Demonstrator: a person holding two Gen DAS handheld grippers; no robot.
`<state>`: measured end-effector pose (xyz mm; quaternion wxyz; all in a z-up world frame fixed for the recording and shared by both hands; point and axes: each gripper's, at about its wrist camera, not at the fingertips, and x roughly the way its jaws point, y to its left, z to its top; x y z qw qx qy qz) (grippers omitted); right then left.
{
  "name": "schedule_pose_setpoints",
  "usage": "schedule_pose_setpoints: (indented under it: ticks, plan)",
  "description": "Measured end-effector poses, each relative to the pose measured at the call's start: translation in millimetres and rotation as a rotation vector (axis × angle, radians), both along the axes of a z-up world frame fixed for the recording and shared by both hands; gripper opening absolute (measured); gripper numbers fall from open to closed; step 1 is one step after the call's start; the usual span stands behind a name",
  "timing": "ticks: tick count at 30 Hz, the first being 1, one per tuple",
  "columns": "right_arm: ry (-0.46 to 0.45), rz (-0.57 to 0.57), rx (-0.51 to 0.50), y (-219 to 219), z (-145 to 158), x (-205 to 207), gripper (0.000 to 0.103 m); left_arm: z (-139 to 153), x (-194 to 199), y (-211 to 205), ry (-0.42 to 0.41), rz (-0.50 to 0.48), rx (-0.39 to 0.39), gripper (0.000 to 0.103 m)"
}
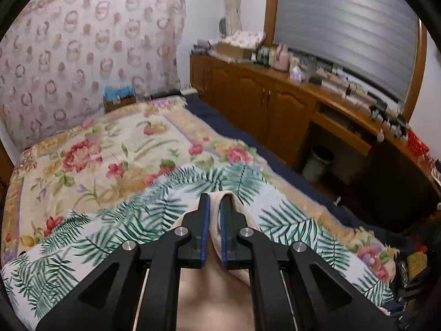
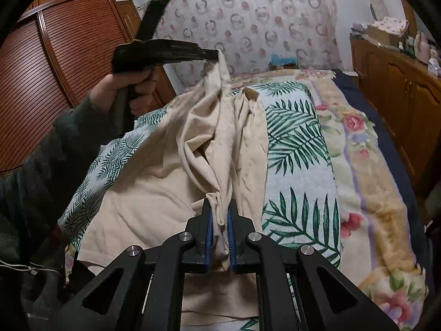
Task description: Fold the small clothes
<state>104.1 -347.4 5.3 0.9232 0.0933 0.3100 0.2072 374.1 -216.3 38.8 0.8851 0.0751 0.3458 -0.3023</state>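
The left tool (image 2: 217, 52) pinches one end of the beige garment (image 2: 154, 182) and lifts it off the bed (image 2: 386, 182); the right tool (image 2: 219, 207) is pressed onto a bunched fold nearer the camera; the rest drapes over a palm-leaf cloth (image 2: 297, 143).

Open bedspread (image 2: 300, 149) lies right of the garment (image 2: 154, 182); a wooden cabinet (image 2: 399, 88) borders it.

Soft, even indoor light, moderately bright, no hard shadows or glare. Both views show strong fisheye bending with black vignette at corners. Left gripper (image 2: 217, 52) and hand (image 2: 132, 88) motion-blurred at upper left of right wrist view. Headboard (image 1: 82, 55) and cabinet clutter (image 1: 275, 52) slightly soft.
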Motion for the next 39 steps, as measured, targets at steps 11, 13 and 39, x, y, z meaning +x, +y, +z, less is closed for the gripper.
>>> schedule_pose_setpoints:
  ticks: [11, 13, 39]
  plan:
    - [0.011, -0.011, -0.074, 5, 2, 7, 0.009, -6, -28, 29, 0.054, -0.024, 0.013, 0.061]
    - [0.018, -0.013, -0.086, 6, 3, 9, 0.009, -4, -40, 41, 0.054, -0.015, 0.015, 0.062]
    - [0.015, -0.058, -0.216, 12, 31, -34, 0.008, -69, -241, 151, 0.161, 0.094, -0.02, 0.063]
